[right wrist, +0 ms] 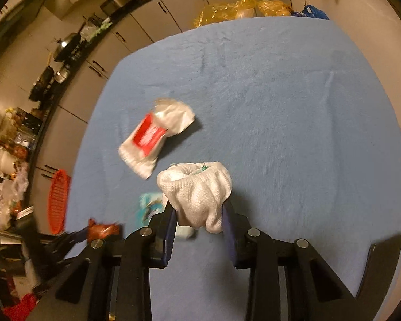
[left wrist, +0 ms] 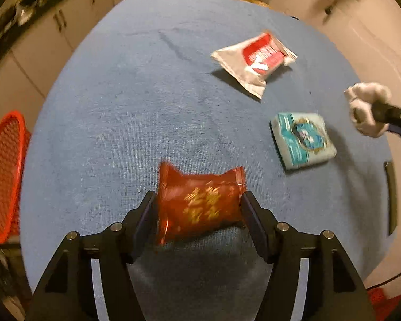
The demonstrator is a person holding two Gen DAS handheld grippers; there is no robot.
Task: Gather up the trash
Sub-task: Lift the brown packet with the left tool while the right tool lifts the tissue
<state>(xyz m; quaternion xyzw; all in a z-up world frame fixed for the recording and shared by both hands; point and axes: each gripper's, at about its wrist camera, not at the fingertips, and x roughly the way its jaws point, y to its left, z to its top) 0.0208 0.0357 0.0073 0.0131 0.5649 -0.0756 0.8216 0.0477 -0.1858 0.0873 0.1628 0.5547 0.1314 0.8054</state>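
My left gripper [left wrist: 199,203] is shut on a red snack wrapper [left wrist: 200,203] with gold print, held above the blue-covered table [left wrist: 136,101]. My right gripper [right wrist: 199,211] is shut on a crumpled white cloth glove [right wrist: 197,192], also held above the table; it shows at the right edge of the left wrist view [left wrist: 369,109]. A white and red wrapper [left wrist: 256,61] lies on the cloth toward the far right, also in the right wrist view [right wrist: 152,136]. A teal tissue packet [left wrist: 303,139] lies nearer, partly hidden behind my right fingers [right wrist: 149,208].
A red mesh basket [left wrist: 2,171] stands off the table's left edge, also seen in the right wrist view [right wrist: 57,200]. Yellow plastic bags [right wrist: 240,9] sit beyond the far edge. A kitchen counter with pots [right wrist: 53,75] runs along the left. A dark flat object [left wrist: 391,195] lies at the table's right edge.
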